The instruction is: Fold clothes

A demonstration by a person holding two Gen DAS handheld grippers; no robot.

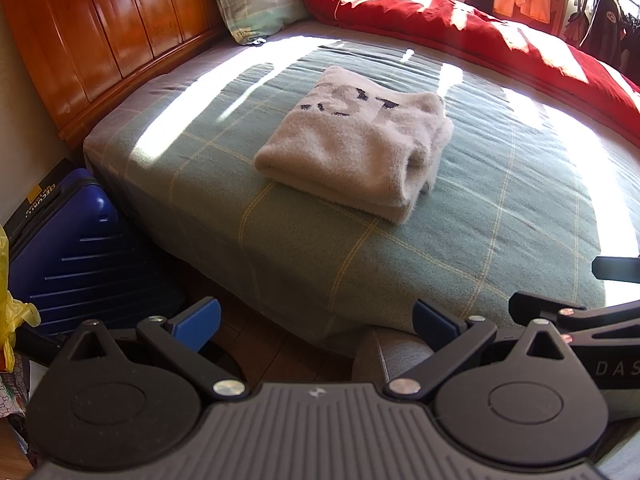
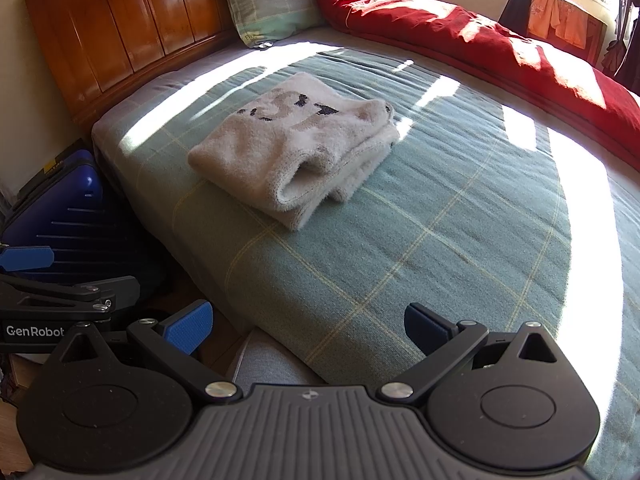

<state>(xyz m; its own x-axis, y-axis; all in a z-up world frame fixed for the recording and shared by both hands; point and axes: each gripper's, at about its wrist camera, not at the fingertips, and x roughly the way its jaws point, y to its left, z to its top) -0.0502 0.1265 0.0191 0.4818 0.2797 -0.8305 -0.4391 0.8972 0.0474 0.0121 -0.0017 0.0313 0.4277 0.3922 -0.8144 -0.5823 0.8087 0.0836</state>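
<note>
Since the fuzzy sweater sits folded on the bed, we hold both grippers' fingers wide apart, empty.

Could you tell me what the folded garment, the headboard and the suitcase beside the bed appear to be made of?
Folded garment: a fuzzy, plush knit or fleece, judging by its soft matte nap and thick rolled edges; cream with dark lettering.
Headboard: wood, apparently varnished, since the reddish panels carry glossy reflections.
Suitcase: likely hard plastic, a smooth blue shell with moulded ridges and a slight sheen.
</note>
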